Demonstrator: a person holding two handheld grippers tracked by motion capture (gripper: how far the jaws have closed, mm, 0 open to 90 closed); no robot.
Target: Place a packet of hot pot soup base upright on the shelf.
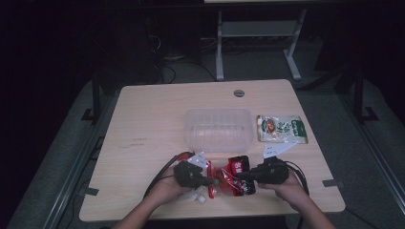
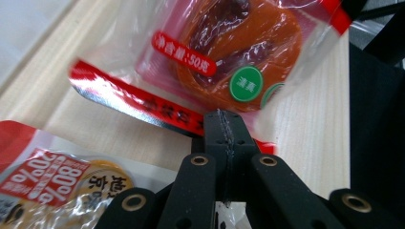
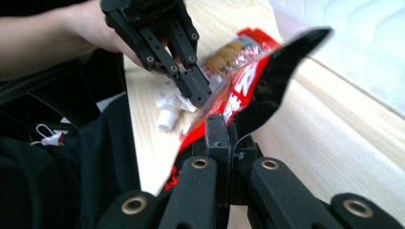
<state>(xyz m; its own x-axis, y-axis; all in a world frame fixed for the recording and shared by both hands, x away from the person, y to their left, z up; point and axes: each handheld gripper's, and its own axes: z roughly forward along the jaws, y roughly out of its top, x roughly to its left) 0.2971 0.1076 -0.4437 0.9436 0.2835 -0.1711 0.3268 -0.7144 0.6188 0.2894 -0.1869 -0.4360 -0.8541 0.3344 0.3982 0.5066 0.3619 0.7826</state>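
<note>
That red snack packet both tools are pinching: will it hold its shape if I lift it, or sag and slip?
The red snack packet will probably sag: its film already bends and crinkles between the left tool and right tool. The glossy, reflective film looks slippery, so a seam-edge pinch may creep. It seems light; the thin edge holds it off the table.

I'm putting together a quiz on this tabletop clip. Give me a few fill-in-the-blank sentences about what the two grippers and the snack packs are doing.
1. The left gripper has its jaws ____ on the edge of the red snack packet.
2. The right gripper grips the ____ packet from its other side.
3. The clear plastic container on the table holds ____.
4. The green and white pouch lies to the ____ of that container in the high view.

Missing words: shut; same; nothing; right
</note>
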